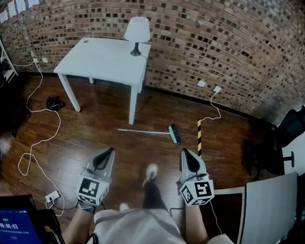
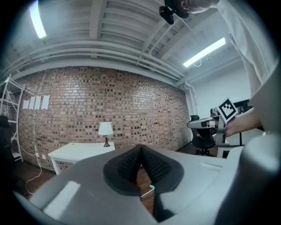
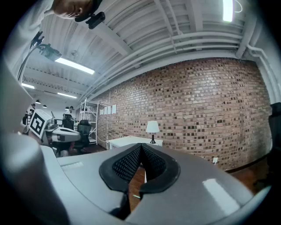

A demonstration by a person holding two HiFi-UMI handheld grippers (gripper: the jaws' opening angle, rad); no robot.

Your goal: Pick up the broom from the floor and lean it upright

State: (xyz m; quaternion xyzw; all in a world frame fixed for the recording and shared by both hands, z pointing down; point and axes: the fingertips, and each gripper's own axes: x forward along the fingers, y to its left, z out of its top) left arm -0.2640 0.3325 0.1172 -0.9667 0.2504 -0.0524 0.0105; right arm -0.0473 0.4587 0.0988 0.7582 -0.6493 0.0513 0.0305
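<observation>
The broom (image 1: 149, 131) lies flat on the wooden floor, its thin pale handle pointing left and its green head (image 1: 173, 134) at the right. Both grippers are held well short of it, near the person's body. My left gripper (image 1: 110, 152) is shut with nothing in it, its tips meeting in the left gripper view (image 2: 140, 148), where a bit of the green head (image 2: 151, 187) shows below them. My right gripper (image 1: 185, 153) is shut and empty too, its pads closed together in the right gripper view (image 3: 141, 147).
A white table (image 1: 103, 60) with a lamp (image 1: 136, 32) stands against the brick wall behind the broom. White cables (image 1: 41, 140) and a power strip (image 1: 53, 196) lie at left. A yellow-black striped post (image 1: 199, 137) stands right of the broom head; an office chair (image 1: 290, 132) stands far right.
</observation>
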